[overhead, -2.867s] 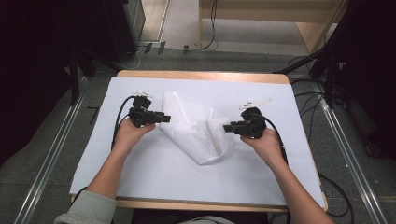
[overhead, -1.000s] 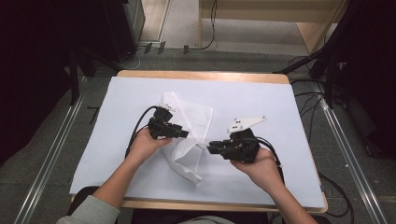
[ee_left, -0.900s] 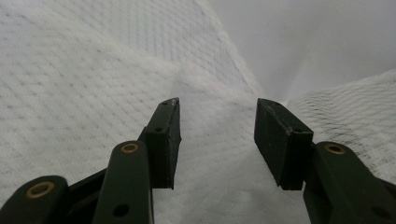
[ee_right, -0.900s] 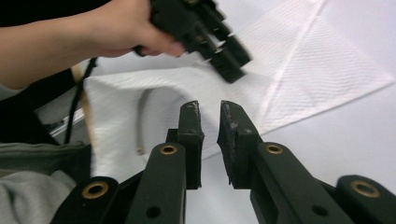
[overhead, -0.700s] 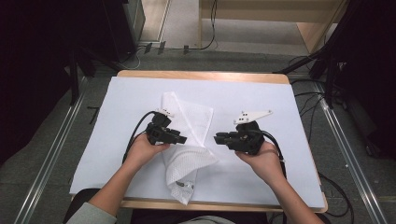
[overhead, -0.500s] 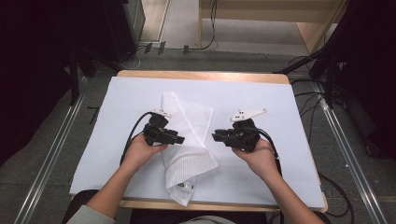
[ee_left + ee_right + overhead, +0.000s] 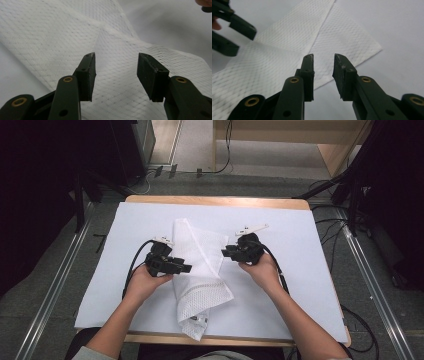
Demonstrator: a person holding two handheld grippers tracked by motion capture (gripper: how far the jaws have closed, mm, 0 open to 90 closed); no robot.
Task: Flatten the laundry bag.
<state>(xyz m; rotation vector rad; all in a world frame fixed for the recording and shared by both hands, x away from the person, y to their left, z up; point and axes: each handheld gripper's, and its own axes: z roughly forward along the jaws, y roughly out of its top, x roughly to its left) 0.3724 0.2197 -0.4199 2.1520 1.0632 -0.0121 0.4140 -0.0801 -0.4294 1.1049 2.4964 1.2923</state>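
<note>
A white mesh cloth lies folded in a long strip down the middle of the table, one flap crossing over the other. My left gripper lies level over the cloth's left side, pointing right. In the left gripper view it stands open above the cloth with nothing between the pads. My right gripper points left at the cloth's right corner. Its jaws have just been opening; in its own view the right gripper is open and empty just above the cloth's edge.
A white sheet covers the wooden table. The cloth's lower end, with a small label, hangs over the front edge. Cables trail from both grippers. Dark equipment and metal rails flank the table.
The right hand moved away from the person to the cloth's right corner and its jaws widened. The cloth, bunched a second ago, now lies flatter and longer. The left hand shifted slightly.
</note>
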